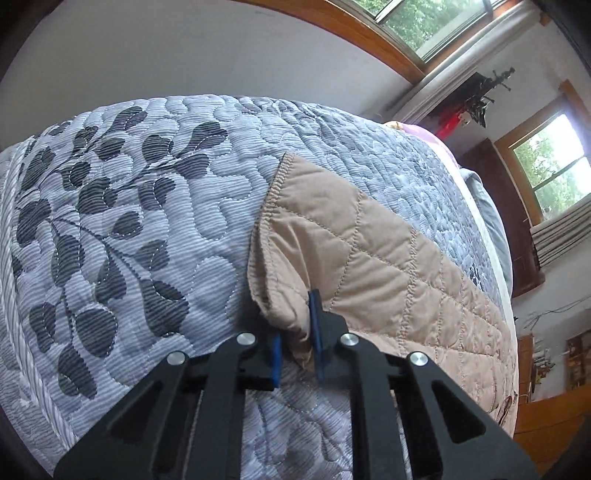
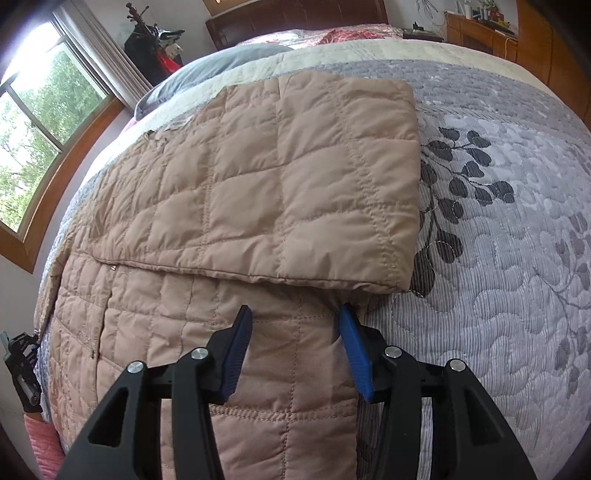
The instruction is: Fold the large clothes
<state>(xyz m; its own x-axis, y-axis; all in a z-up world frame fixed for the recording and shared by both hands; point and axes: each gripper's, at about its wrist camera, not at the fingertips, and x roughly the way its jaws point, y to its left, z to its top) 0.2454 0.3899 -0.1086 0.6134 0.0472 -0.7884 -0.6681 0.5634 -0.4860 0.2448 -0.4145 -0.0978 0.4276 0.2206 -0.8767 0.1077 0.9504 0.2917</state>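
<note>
The left gripper point(image 1: 299, 332) pinches a corner of the tan quilted jacket point(image 2: 258, 177); the right gripper point(image 2: 295, 332), jaws spread, straddles its lower edge on the grey leaf-patterned bedspread point(image 2: 498, 258).

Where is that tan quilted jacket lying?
The tan quilted jacket lies on the grey leaf-patterned bedspread, toward the window side in the right wrist view, a part folded over its top.

Lying under daylight: bed point(image 2: 498, 240) with grey leaf-patterned quilt. Standing behind: dark wooden headboard point(image 2: 295, 16), wooden cabinet point(image 2: 476, 33). Showing green trees: wood-framed windows point(image 1: 546, 166). Enclosing: pale walls point(image 1: 166, 55).
</note>
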